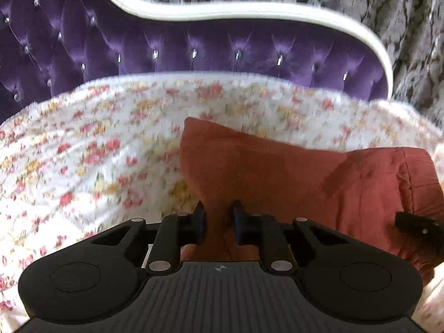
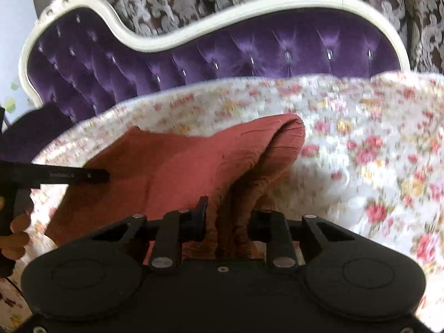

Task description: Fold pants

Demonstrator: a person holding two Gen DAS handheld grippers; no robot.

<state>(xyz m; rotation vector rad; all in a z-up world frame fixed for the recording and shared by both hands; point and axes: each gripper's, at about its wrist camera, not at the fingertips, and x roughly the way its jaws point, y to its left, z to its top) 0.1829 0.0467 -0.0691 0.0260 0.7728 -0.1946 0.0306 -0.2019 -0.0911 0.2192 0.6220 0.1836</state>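
Note:
The rust-red pants [image 1: 277, 172] lie bunched on a floral sheet [image 1: 83, 152]. My left gripper [image 1: 217, 213] is shut on a pinch of the pants' near edge, with the cloth rising between its jaws. In the right wrist view the pants [image 2: 180, 161] spread to the left, with a rolled, gathered edge at the upper right. My right gripper [image 2: 230, 211] is shut on a thick fold of that cloth. The left gripper's side [image 2: 55, 176] shows at the left of the right wrist view, and the right gripper's tip [image 1: 416, 224] at the right of the left wrist view.
A purple tufted headboard [image 1: 194, 52] with a white curved frame [image 1: 249, 11] stands behind the sheet. A patterned grey curtain [image 1: 402, 27] hangs behind it. The floral sheet [image 2: 374, 152] extends to the right. The person's fingers [image 2: 16, 238] show at the left edge.

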